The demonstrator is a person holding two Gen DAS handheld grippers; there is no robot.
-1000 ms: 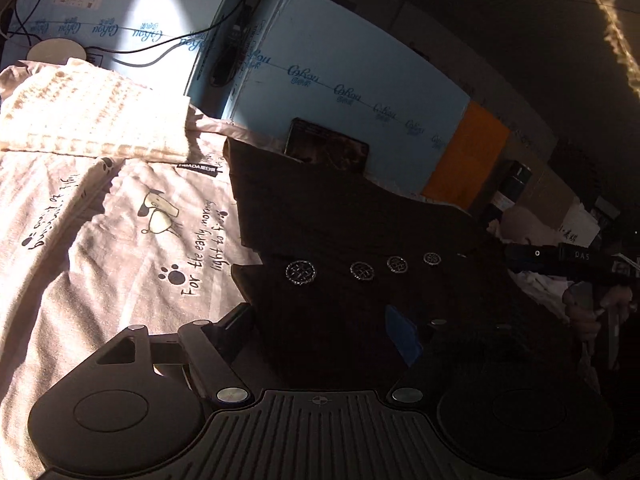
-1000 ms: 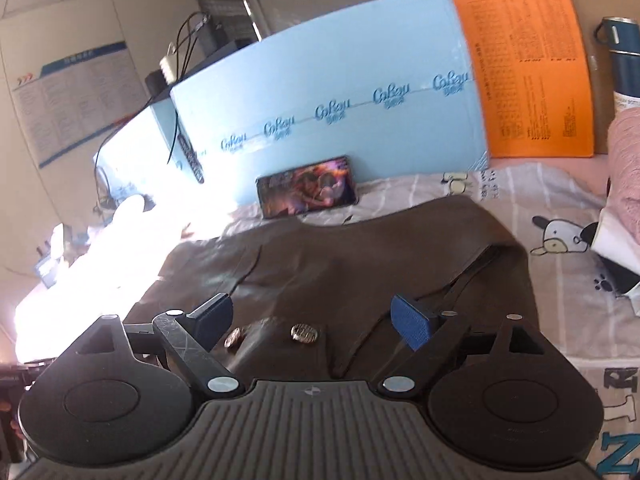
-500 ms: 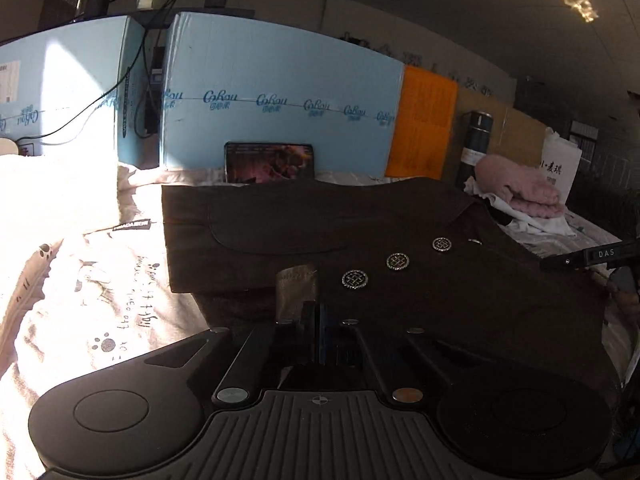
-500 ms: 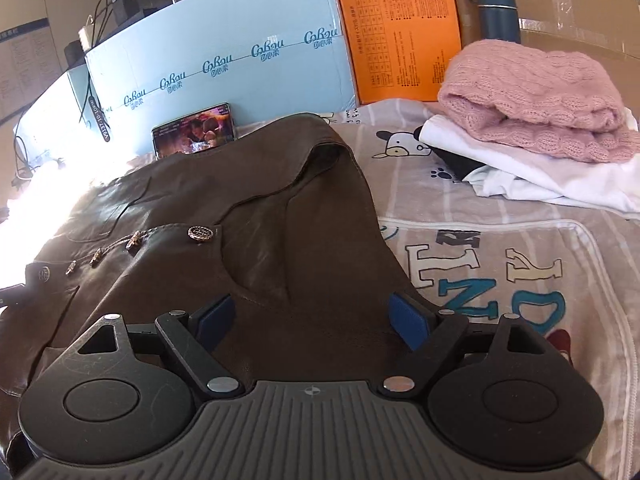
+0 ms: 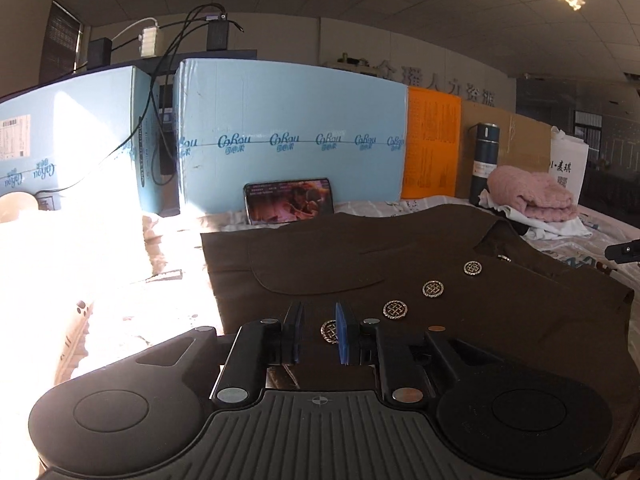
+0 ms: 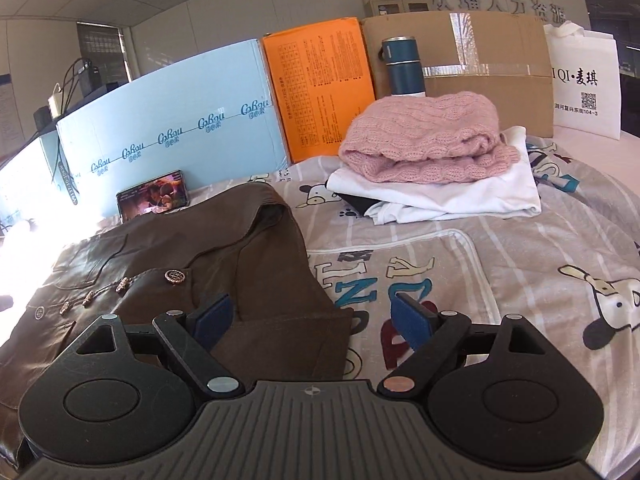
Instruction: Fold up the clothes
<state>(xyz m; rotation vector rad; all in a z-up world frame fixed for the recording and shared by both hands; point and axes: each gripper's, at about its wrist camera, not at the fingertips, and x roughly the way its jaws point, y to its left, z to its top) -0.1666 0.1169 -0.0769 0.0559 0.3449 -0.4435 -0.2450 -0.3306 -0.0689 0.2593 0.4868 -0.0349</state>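
Note:
A brown buttoned jacket (image 5: pixel 460 280) lies flat on the bed and also shows in the right wrist view (image 6: pixel 224 248). My left gripper (image 5: pixel 319 334) sits low over its near hem by the lowest button (image 5: pixel 330 332), jaws narrowly parted with nothing between them. My right gripper (image 6: pixel 310 322) is wide open over the jacket's shoulder corner; its left finger is above the fabric, its right finger above the bedsheet (image 6: pixel 500 264).
A folded stack with a pink knit sweater (image 6: pixel 424 140) on white garments lies at the back right. A phone (image 6: pixel 154 196) leans on blue boxes (image 6: pixel 172 120). A blue flask (image 6: pixel 402 68), orange board, cardboard box and white bag line the back.
My left gripper went from open to shut, then parted a little over the jacket's hem. My right gripper stayed open and swung right toward the shoulder end and the folded stack.

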